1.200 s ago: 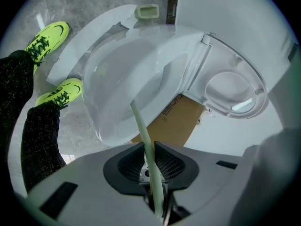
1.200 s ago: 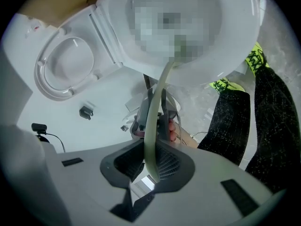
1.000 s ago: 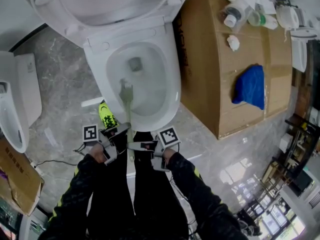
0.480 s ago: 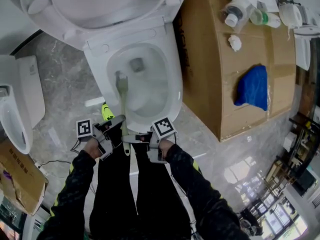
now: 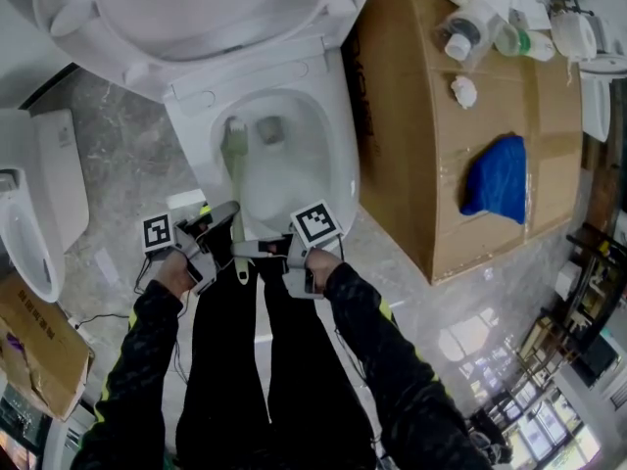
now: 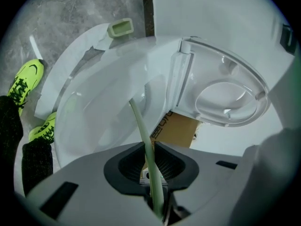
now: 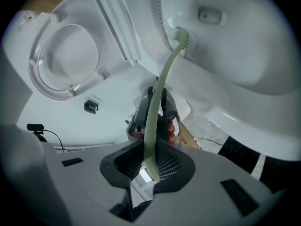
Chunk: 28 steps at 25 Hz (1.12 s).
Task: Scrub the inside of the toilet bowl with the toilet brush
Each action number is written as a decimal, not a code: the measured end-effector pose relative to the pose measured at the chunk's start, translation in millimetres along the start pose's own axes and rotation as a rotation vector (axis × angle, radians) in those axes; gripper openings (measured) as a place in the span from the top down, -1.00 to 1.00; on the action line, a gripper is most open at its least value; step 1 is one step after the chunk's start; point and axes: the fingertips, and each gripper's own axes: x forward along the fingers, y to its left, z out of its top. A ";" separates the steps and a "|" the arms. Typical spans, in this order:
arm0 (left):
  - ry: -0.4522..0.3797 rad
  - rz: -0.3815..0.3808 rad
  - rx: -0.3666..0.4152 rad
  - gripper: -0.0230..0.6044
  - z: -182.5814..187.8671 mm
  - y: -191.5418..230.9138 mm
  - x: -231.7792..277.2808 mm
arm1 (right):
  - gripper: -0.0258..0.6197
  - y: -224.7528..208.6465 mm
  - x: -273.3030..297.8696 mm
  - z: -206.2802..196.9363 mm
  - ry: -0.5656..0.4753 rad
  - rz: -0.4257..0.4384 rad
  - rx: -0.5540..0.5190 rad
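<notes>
The white toilet bowl (image 5: 328, 155) stands open with its lid (image 5: 196, 8) up. A pale green toilet brush has its head (image 5: 233, 136) against the bowl's back-left inner wall, beside the drain opening (image 5: 269, 129). Its handle (image 5: 240, 204) runs down to both grippers. My left gripper (image 5: 223, 225) and right gripper (image 5: 266, 250) are side by side at the bowl's front rim, each shut on the handle. The left gripper view shows the handle (image 6: 143, 135) between the jaws of my left gripper (image 6: 150, 166). In the right gripper view, the brush head (image 7: 182, 36) touches the bowl wall and my right gripper (image 7: 151, 157) clamps the handle.
A large cardboard box (image 5: 411, 164) stands close on the toilet's right, with a blue cloth (image 5: 500, 176) and bottles (image 5: 480, 23) on top. Another white fixture (image 5: 29, 213) is at the left. Yellow-green shoes (image 6: 21, 84) stand at the bowl's base on grey marble floor (image 5: 118, 155).
The brush head has slid from the bowl's front-middle up to the back-left wall. Both grippers have moved forward toward the bowl with the handle.
</notes>
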 end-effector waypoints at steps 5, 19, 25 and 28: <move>-0.010 -0.018 0.032 0.73 15.6 -13.4 13.4 | 0.71 10.9 0.6 21.3 -0.007 -0.011 -0.052; 0.005 -0.042 0.064 0.73 22.9 -20.6 54.6 | 0.71 17.6 -22.8 50.9 -0.107 -0.050 -0.134; 0.038 -0.030 0.058 0.73 17.4 -16.5 72.6 | 0.71 14.8 -39.1 56.0 -0.154 -0.073 -0.144; 0.056 -0.026 0.056 0.73 13.9 -15.3 81.1 | 0.71 15.0 -47.9 57.6 -0.181 -0.079 -0.151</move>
